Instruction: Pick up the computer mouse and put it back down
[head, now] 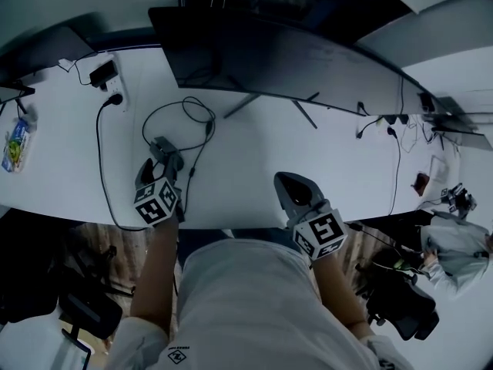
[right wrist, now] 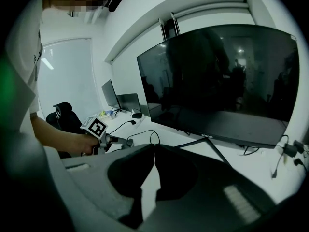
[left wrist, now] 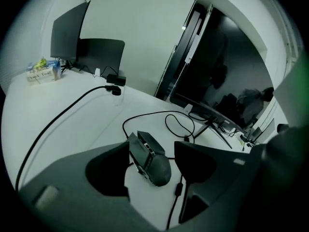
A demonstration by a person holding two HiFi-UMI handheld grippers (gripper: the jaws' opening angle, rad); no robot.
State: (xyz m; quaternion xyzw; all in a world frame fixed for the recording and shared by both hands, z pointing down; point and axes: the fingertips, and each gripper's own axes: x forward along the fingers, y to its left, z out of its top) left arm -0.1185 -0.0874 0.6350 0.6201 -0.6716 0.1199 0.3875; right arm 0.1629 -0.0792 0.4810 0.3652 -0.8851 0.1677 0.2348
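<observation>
White bench (head: 254, 156) carried the computer mouse (head: 165, 153) at the head view's lower left. In the left gripper view, the left hand-held gripper (left wrist: 152, 146) gaped around it, unclamped; a skewed withdrawal could drag it. In the right gripper view, the right hand-held gripper (right wrist: 154, 149) was closed, empty.

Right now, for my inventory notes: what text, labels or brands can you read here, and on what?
"Thank You!", as best it reads, on the packet.
Monitor logo, bottom edge: too small to read.
Shirt emblem: too small to read.
</observation>
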